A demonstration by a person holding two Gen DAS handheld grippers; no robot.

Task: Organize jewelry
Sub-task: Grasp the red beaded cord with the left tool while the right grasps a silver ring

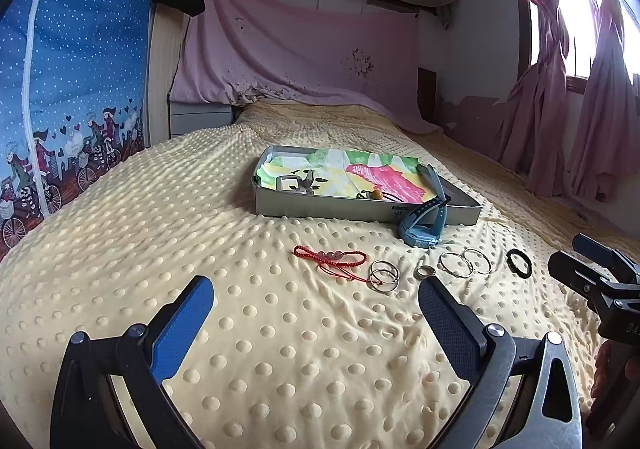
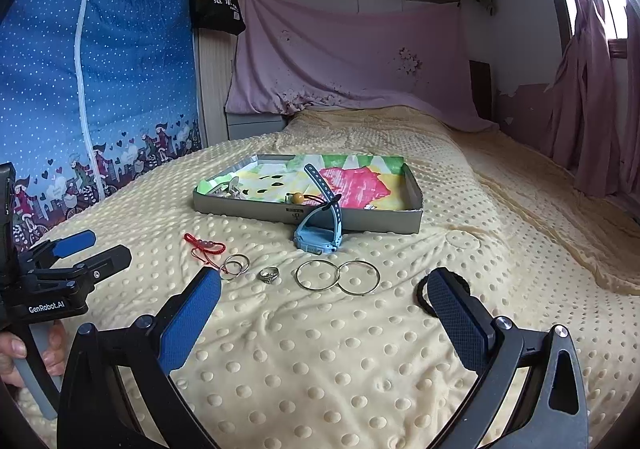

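Observation:
On the bed lie a red braided bracelet [image 1: 330, 255] [image 2: 204, 244], two small hoops [image 1: 384, 275] [image 2: 235, 266], a silver ring [image 1: 425, 271] [image 2: 268, 274], two large hoops [image 1: 465, 262] [image 2: 338, 276], a black hair tie [image 1: 519, 262] [image 2: 421, 295] and a blue watch [image 1: 423, 223] [image 2: 319, 225] leaning on a grey tray [image 1: 360, 209] [image 2: 360, 220]. The tray holds a clip and a beaded cord. My left gripper [image 1: 316, 301] [image 2: 94, 243] is open and empty, near the bracelet. My right gripper [image 2: 324, 297] [image 1: 576, 253] is open and empty, near the large hoops.
A yellow dotted blanket [image 1: 260, 329] covers the bed. A blue fabric wardrobe [image 1: 68, 89] stands at the left, a pink sheet [image 1: 300, 49] hangs behind, and pink curtains [image 1: 580, 89] hang at the right.

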